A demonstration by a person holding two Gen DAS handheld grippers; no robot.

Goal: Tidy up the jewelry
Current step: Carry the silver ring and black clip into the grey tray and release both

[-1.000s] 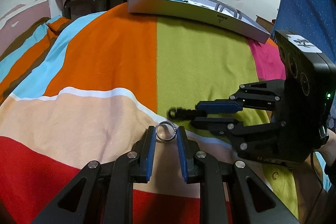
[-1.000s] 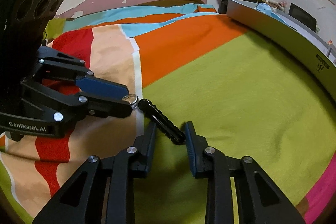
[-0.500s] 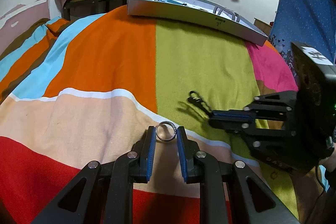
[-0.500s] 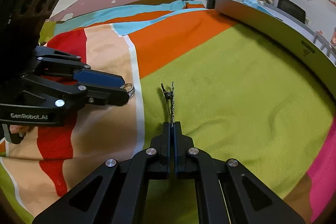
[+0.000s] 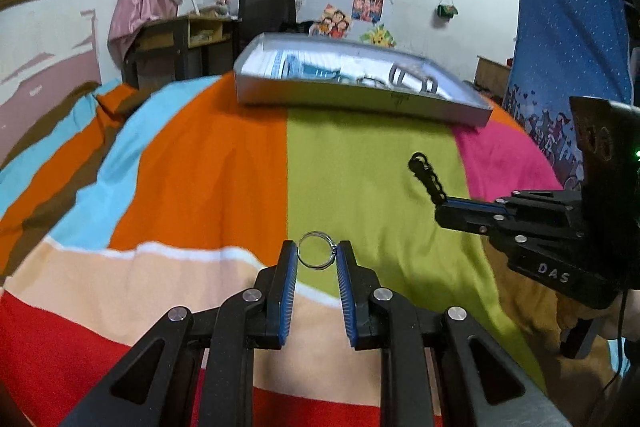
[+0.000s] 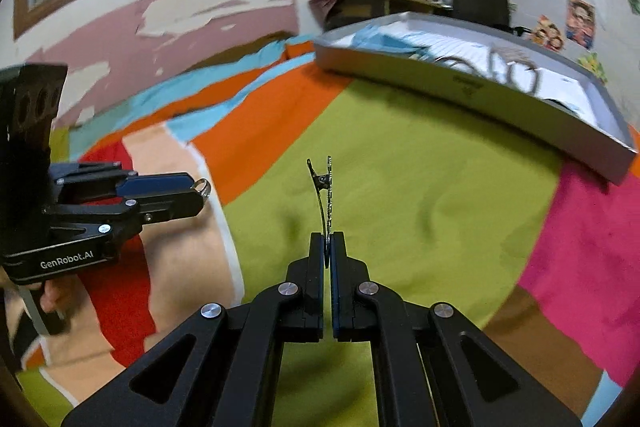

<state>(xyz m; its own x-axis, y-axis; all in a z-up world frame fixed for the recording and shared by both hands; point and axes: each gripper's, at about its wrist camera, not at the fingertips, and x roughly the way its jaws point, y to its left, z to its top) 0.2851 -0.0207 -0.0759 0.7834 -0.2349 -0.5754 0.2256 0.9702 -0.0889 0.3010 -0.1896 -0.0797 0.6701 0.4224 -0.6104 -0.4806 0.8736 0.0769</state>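
Silver ring (image 5: 317, 255) is pinched upright in the left gripper (image 5: 317, 259); black hair clip (image 6: 325, 193), long axis forward, is clamped by the right gripper (image 6: 328, 247). Grey tray (image 5: 360, 101) lies far ahead, nearer the right.

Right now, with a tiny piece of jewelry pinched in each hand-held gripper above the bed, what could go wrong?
The thin silver ring is held only at its edges by the left hand-held gripper, so it might pop out onto the striped bedspread. The slim black hair clip sticks far out of the right hand-held gripper and might twist or snag before reaching the grey cardboard box.
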